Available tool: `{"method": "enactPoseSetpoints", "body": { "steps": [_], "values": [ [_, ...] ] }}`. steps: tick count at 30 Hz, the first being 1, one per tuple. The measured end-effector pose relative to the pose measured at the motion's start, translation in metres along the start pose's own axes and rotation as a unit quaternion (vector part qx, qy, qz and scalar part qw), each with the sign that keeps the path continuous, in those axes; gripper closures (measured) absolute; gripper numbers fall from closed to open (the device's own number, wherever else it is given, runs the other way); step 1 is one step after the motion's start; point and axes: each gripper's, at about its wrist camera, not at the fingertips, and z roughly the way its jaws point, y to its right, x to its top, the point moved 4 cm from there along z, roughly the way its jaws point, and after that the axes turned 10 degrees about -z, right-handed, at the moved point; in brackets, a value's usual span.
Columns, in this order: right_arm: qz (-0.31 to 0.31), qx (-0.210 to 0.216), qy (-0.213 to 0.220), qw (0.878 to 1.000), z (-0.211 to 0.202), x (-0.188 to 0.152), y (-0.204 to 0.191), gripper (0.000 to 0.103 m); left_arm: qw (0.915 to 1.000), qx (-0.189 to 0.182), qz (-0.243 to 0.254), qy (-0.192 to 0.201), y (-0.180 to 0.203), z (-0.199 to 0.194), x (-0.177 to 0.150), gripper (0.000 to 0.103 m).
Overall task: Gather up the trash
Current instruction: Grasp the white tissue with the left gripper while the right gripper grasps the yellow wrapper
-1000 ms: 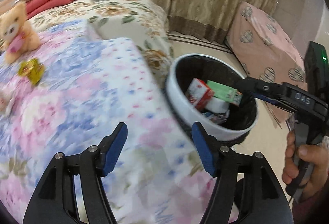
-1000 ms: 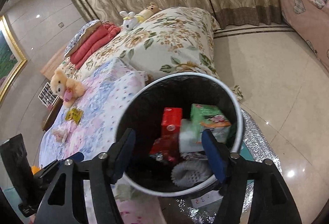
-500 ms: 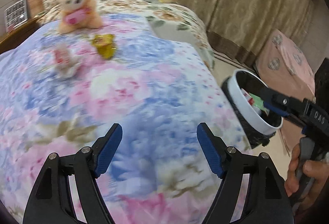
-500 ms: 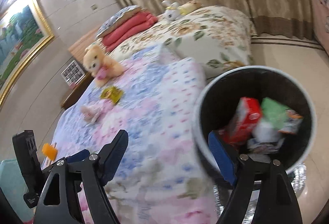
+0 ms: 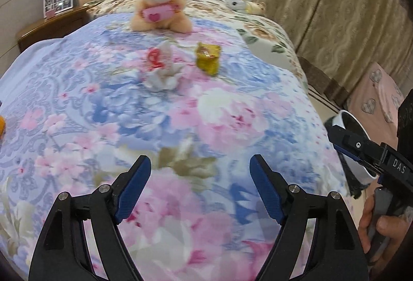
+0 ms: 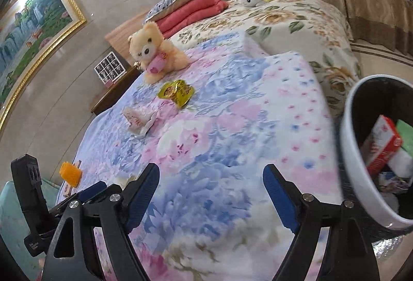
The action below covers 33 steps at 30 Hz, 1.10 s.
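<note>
A crumpled yellow wrapper [image 5: 208, 59] [image 6: 176, 92] and a crumpled white wrapper with red print [image 5: 162, 69] [image 6: 138, 121] lie on the floral bedspread [image 5: 219, 113], far ahead of both grippers. An orange piece [image 6: 70, 174] sits near the bed's left edge. My left gripper [image 5: 200, 159] hovers over the near part of the bed, its jaws opening with nothing between them. My right gripper [image 6: 211, 168] is open and empty beside it. The white-rimmed trash bin [image 6: 347, 152] [image 5: 353, 123], holding a red box and other rubbish, stands off the bed at right.
A teddy bear [image 5: 160, 2] sits behind the wrappers, with a toy bunny [image 5: 238, 1] and folded red blankets [image 6: 191, 12] further back. A wooden nightstand [image 5: 51, 25] is at the left. Curtains and a pink-covered piece [image 5: 379, 92] lie beyond the bin.
Both views have swung left from the bin to the bed, so the wrappers now lie ahead. Both pairs of jaws have spread wider.
</note>
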Motion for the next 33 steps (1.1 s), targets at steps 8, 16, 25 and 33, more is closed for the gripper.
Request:
{"method": "enactPoseSetpoints", "body": {
  "steps": [8, 16, 25, 33],
  "values": [
    [0.004, 0.018, -0.01, 1.0, 0.045, 0.012, -0.016, 0.019, 0.9995, 0.025, -0.019, -0.004, -0.029, 0.017, 0.015, 0.022],
    [0.033, 0.055, -0.009, 0.998, 0.089, 0.037, -0.019, 0.019, 0.999, 0.032, -0.031, -0.01, -0.047, 0.039, 0.042, 0.022],
    [0.025, 0.054, -0.002, 0.998, 0.133, 0.072, -0.027, 0.02, 0.9991, 0.037, -0.022, 0.002, -0.051, 0.065, 0.08, 0.022],
    [0.031, 0.059, -0.006, 0.998, 0.179, 0.1, -0.033, 0.027, 0.9987, 0.052, -0.002, 0.005, -0.052, 0.09, 0.098, 0.023]
  ]
}}
